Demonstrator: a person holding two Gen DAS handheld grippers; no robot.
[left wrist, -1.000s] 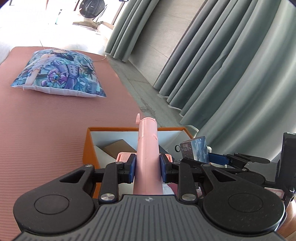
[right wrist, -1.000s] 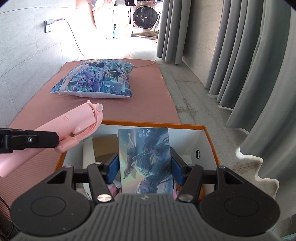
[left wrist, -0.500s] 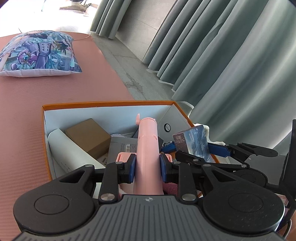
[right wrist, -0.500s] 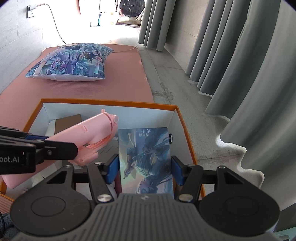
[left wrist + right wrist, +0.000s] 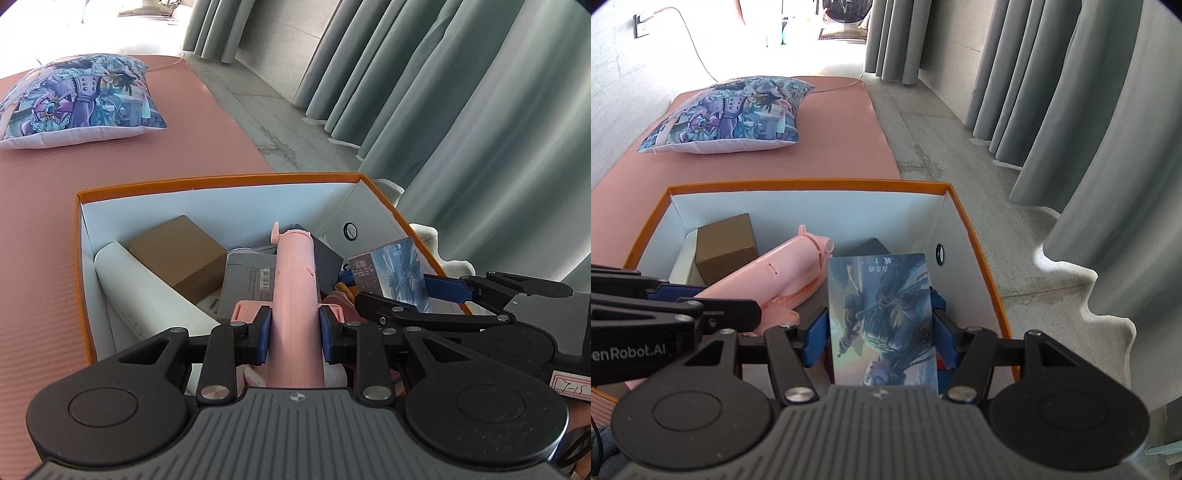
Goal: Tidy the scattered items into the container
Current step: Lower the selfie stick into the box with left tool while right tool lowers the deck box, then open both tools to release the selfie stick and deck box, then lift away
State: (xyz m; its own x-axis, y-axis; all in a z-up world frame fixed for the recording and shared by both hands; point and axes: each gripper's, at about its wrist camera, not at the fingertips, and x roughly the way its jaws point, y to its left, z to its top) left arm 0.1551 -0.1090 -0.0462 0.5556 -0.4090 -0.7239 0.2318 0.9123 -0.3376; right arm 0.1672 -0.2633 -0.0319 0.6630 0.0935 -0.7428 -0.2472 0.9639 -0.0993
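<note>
An orange box with white inner walls [image 5: 207, 201] [image 5: 798, 201] stands on the pink mat. Inside lie a brown carton [image 5: 177, 254] [image 5: 726, 247], a white roll [image 5: 147, 291], a grey packet [image 5: 247, 280] and dark items. My left gripper [image 5: 294, 328] is shut on a long pink plastic toy [image 5: 294, 280] [image 5: 775, 273], which it holds over the box's inside. My right gripper [image 5: 881, 332] is shut on a blue picture card [image 5: 882, 321] [image 5: 391, 273], held upright above the box's right half. The two grippers sit side by side.
A printed cushion [image 5: 77, 99] [image 5: 727, 114] lies on the pink mat [image 5: 44, 229] beyond the box. Grey curtains [image 5: 461, 110] [image 5: 1089, 110] hang along the right over a grey stone floor [image 5: 923, 136]. A cable [image 5: 698, 55] runs to a wall socket.
Both grippers have sunk toward the box and tipped down, so its inside now fills more of each view. The pink toy and the card stay gripped.
</note>
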